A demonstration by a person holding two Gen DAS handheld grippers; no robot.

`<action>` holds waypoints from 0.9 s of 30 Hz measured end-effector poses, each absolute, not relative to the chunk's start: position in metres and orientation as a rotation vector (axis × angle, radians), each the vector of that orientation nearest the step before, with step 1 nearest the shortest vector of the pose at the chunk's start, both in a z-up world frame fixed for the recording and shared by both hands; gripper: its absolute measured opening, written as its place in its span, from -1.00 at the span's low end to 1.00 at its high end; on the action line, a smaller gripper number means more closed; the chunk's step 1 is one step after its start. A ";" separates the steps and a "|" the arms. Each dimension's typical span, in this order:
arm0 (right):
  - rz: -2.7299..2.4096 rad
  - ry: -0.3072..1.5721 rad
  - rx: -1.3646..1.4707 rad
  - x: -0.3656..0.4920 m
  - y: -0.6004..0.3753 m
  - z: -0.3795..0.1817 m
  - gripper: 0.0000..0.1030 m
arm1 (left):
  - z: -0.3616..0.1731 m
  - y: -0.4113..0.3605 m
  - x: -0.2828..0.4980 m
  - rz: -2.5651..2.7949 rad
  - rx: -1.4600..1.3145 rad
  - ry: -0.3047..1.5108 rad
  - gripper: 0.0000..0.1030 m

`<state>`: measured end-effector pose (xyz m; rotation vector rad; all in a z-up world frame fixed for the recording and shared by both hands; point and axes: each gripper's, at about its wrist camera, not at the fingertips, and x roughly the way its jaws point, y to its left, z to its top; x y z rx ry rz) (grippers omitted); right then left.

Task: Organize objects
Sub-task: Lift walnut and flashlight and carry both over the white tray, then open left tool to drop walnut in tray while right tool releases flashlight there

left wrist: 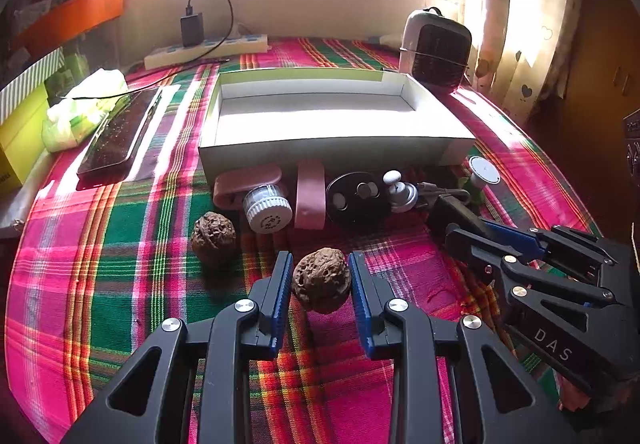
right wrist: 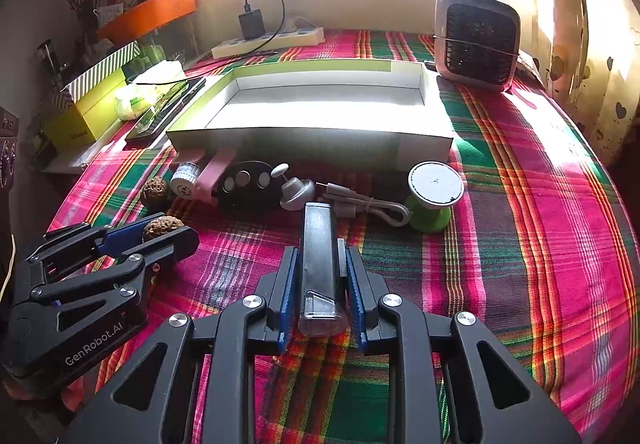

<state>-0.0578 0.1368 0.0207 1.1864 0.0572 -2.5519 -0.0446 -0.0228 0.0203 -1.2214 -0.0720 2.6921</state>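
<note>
My left gripper (left wrist: 320, 268) is shut on a brown walnut (left wrist: 321, 280), its blue pads touching both sides, just over the plaid cloth. It also shows in the right wrist view (right wrist: 160, 232) with the walnut (right wrist: 163, 225). My right gripper (right wrist: 320, 264) is shut on a black bike light (right wrist: 319, 264) with a clear lens toward the camera; it also shows in the left wrist view (left wrist: 464, 232). An open white box (left wrist: 336, 116) stands behind, empty inside. A second walnut (left wrist: 213, 233) lies on the cloth to the left.
Along the box front lie a pink case (left wrist: 248, 180), a white ribbed cap (left wrist: 267, 208), a pink strip (left wrist: 310, 196), a black oval disc (left wrist: 356, 200), a white knob piece (left wrist: 400, 192), a cable (right wrist: 368, 208) and a green spool (right wrist: 434, 196). A phone (left wrist: 120, 136), power strip (left wrist: 208, 52) and small heater (left wrist: 438, 48) stand further back.
</note>
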 end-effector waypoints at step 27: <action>-2.586 -0.001 1.217 -0.185 0.141 0.060 -0.53 | 0.055 -0.034 -0.173 2.667 -1.231 -0.117 -0.49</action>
